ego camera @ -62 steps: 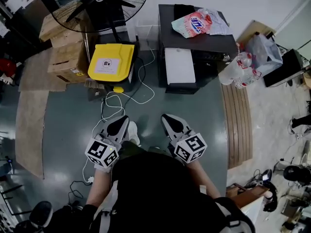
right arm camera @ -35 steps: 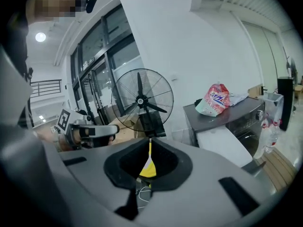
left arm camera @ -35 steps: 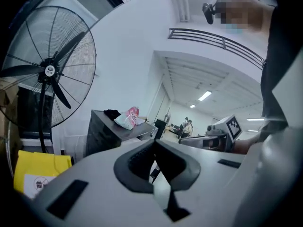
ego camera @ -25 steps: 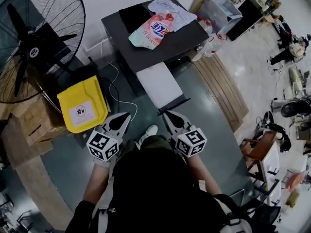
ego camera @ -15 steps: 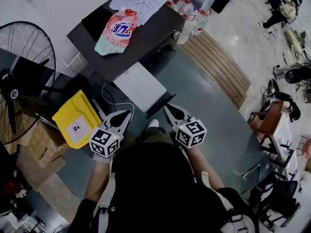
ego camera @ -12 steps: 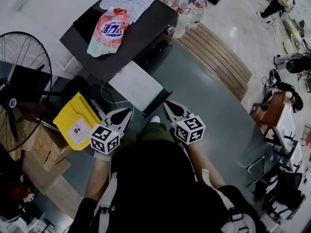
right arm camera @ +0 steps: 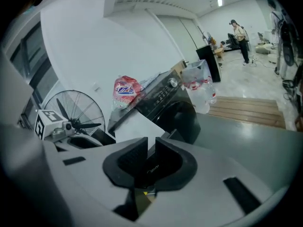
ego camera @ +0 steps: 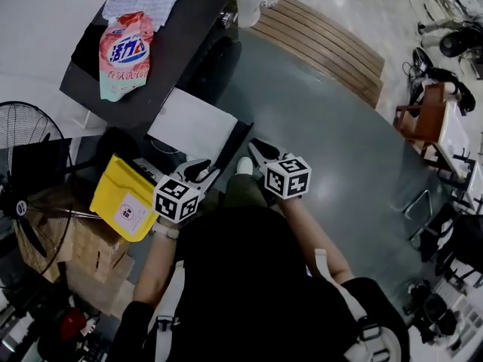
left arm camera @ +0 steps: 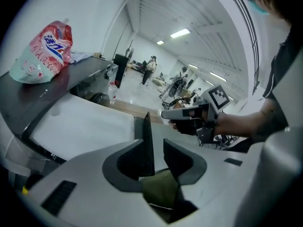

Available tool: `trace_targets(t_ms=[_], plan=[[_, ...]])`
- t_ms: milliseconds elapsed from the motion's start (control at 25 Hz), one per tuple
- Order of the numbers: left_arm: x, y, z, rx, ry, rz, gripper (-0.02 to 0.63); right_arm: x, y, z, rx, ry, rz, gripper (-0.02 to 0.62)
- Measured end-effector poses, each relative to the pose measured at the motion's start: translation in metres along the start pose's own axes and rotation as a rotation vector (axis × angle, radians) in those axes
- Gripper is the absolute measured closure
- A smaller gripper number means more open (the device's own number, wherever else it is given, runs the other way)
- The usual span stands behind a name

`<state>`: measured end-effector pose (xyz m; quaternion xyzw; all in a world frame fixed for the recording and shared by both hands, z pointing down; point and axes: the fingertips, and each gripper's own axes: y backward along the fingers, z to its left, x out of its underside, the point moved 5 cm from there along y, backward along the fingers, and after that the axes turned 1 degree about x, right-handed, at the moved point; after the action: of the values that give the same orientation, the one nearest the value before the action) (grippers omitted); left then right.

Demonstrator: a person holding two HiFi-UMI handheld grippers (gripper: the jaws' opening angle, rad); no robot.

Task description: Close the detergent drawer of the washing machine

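Fan (ego camera: 30, 164) and yellow box (ego camera: 128, 198) are sitting left of the washing machine (ego camera: 189, 29). A detergent pouch (ego camera: 124, 51) is lying on its top, and slatted wooden boards (ego camera: 324, 40) are lying to its right. Left gripper (ego camera: 211, 173) is hovering near the white detergent drawer (ego camera: 192, 127), jaws apart and just been opening, gripping nothing. Right gripper (ego camera: 256, 148) is showing only a slit, also just opening, empty. The drawer is sticking out of the machine front, long axis pointing toward the grippers.

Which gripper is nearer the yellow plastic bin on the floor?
Left. In the head view the left gripper is just right of the yellow bin; the right gripper is farther right. Both grippers' jaws have just been opening, empty.
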<state>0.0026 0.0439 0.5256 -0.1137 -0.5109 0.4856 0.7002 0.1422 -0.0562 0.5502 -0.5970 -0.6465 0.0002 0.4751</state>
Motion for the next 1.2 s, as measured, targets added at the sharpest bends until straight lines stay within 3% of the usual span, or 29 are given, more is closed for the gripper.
trace_targets(t_ms=[320,640,880,1200], plan=[[0.019,-0.041,0.013,0.116,-0.151,0.225,0.413,0.027,-0.026,-0.015,0.089,-0.211,0.017,0.417],[0.037,-0.069,0.005,0.239,-0.287,0.397,0.399,0.040,-0.038,-0.019,0.130,-0.367,-0.037,0.411],[0.041,-0.077,-0.001,0.281,-0.337,0.430,0.465,0.038,-0.042,-0.016,0.127,-0.401,-0.070,0.454],[0.041,-0.077,-0.002,0.306,-0.324,0.440,0.471,0.038,-0.041,-0.014,0.151,-0.430,-0.096,0.472]])
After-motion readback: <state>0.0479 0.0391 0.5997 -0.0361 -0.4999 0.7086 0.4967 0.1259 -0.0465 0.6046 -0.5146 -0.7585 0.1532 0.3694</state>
